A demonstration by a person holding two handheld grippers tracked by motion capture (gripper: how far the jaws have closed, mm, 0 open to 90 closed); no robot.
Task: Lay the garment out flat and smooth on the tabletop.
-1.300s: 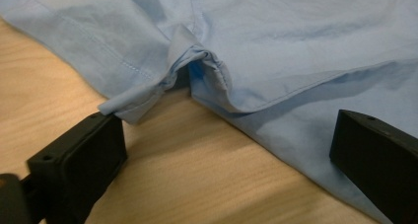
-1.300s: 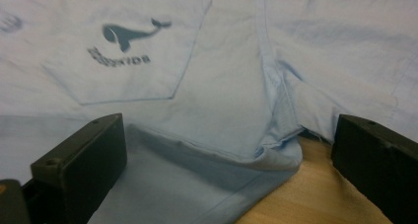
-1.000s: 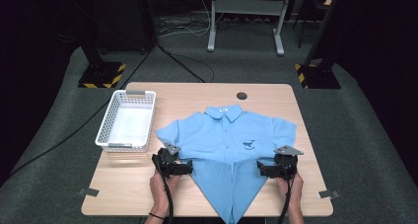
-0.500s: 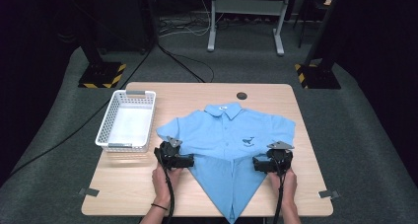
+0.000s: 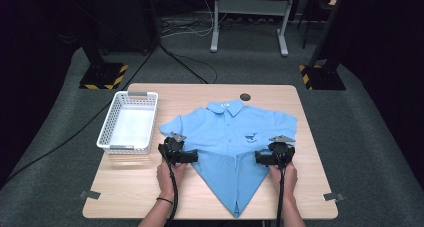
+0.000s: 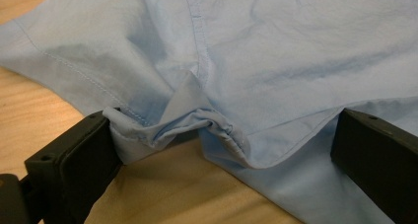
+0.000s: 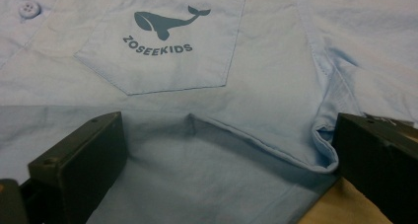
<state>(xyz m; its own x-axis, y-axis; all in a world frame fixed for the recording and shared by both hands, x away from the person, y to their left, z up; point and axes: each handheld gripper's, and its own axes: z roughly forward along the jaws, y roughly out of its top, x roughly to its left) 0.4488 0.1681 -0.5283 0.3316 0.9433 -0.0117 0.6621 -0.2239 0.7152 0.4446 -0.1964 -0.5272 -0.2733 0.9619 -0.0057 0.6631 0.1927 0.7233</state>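
From my seat, the shirt (image 5: 230, 142) is my landmark, lying buttoned-side up across the table (image 5: 125, 197), its lower part already drawn into a point toward the near edge. Over the last second both grippers have slid inward onto its side folds: the left gripper (image 5: 190, 157) now sits at its left fold and the right gripper (image 5: 259, 158) at its right one. Both stand wide open; in the left gripper view a bunched hem corner (image 6: 197, 123) lies between the jaws, ungripped. I judge the side folds are laid and the next fold starts from here. Bare wood flanks the shirt's point on both sides. Left of the shirt sits the white basket (image 5: 114, 147); beyond its collar, the grommet (image 5: 245, 96).
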